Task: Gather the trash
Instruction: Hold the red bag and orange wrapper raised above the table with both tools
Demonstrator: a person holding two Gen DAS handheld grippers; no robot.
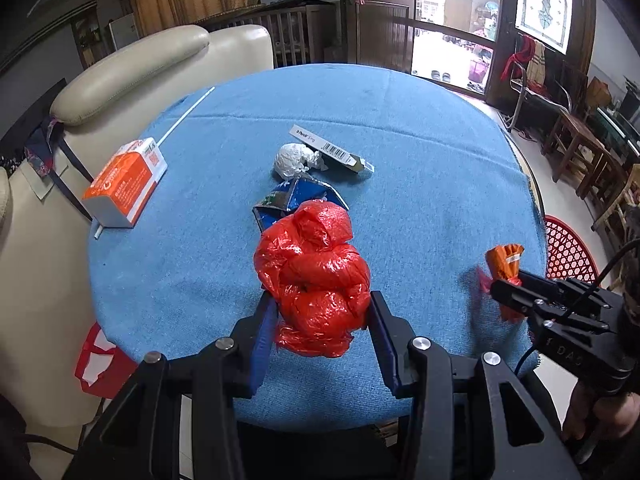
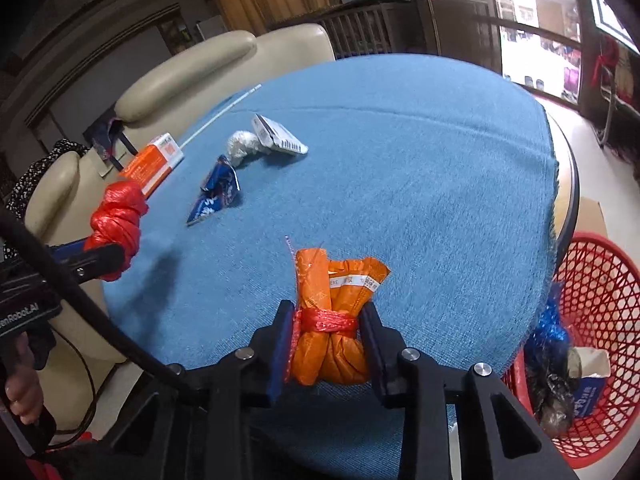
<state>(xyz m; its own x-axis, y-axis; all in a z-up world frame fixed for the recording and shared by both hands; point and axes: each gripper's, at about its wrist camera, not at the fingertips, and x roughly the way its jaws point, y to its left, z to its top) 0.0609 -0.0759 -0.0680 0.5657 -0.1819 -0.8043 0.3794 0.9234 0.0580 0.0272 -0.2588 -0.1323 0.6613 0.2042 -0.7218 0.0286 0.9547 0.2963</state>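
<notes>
My left gripper (image 1: 322,308) is shut on a knotted red plastic bag (image 1: 314,272) held above the blue tablecloth (image 1: 420,184); it also shows in the right wrist view (image 2: 116,220). My right gripper (image 2: 328,320) is shut on an orange wrapper bundle (image 2: 336,320) tied with red string, near the table's right front edge; the bundle also shows in the left wrist view (image 1: 505,260). On the cloth lie a blue foil wrapper (image 2: 218,196), a white crumpled ball (image 2: 242,146), a flat white-and-dark box (image 2: 278,138) and an orange-and-white carton (image 1: 126,184).
A red mesh basket (image 2: 608,300) with trash inside stands on the floor right of the table. A cream sofa (image 1: 132,68) lies behind and left. A thin white straw (image 1: 186,114) lies by the carton. A red-and-white bag (image 1: 100,360) sits on the floor at left.
</notes>
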